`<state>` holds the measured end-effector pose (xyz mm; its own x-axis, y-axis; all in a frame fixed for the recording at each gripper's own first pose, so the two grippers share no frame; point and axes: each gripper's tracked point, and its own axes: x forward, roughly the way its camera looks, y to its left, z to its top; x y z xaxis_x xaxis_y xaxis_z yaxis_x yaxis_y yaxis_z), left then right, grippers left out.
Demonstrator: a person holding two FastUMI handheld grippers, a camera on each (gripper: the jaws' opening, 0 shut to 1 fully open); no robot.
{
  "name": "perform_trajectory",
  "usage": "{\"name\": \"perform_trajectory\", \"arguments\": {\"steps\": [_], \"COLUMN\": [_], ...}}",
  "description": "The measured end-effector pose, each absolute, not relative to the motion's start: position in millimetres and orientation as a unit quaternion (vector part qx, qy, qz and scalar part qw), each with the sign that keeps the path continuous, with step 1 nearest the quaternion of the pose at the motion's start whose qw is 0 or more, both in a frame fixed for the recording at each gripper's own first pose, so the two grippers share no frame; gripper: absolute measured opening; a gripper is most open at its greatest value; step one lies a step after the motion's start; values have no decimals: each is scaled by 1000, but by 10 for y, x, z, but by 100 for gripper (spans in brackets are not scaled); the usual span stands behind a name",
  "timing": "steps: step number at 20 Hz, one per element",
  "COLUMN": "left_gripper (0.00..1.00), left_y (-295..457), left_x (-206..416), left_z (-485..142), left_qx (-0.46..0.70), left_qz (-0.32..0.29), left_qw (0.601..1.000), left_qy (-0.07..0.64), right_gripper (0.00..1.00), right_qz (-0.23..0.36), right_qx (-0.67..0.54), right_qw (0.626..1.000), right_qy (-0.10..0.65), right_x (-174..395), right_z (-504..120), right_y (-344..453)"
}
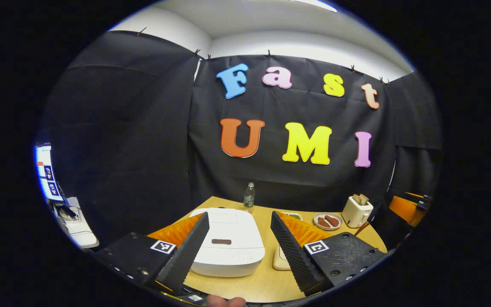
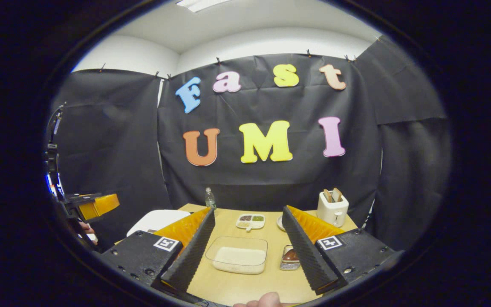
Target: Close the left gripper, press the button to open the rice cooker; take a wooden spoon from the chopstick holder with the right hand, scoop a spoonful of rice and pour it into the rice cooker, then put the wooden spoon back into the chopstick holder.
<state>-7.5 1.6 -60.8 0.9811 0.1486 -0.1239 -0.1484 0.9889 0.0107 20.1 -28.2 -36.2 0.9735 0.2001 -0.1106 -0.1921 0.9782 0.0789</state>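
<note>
The white rice cooker stands on the wooden table with its lid down and a dark button on the front of the lid. My left gripper hovers open just in front of it, and the cooker lies between and beyond the fingers. My right gripper is open too, with nothing between its fingers. Beyond it sits a clear container of rice. To that container's right is a small metal holder with something brown in it. The cooker lies at the left in the right gripper view.
A water bottle stands at the table's back edge. A plate of food, a white toaster and a divided dish sit at the back right. A monitor is off to the left.
</note>
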Motion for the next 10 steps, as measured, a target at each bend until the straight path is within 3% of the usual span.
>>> {"name": "perform_trajectory", "arguments": {"steps": [4, 10], "left_gripper": [94, 94], "left_y": [-337, -448], "left_x": [-673, -1196], "left_z": [-297, -212], "left_qx": [-11, -15], "left_qz": [12, -8], "left_qw": [999, 1000], "left_qy": [31, 25], "right_gripper": [100, 100], "right_qz": [80, 66], "right_qx": [21, 3], "right_qw": [995, 996], "right_qy": [57, 54], "right_x": [-444, -1042], "right_z": [-262, -186], "right_y": [-115, -22]}}
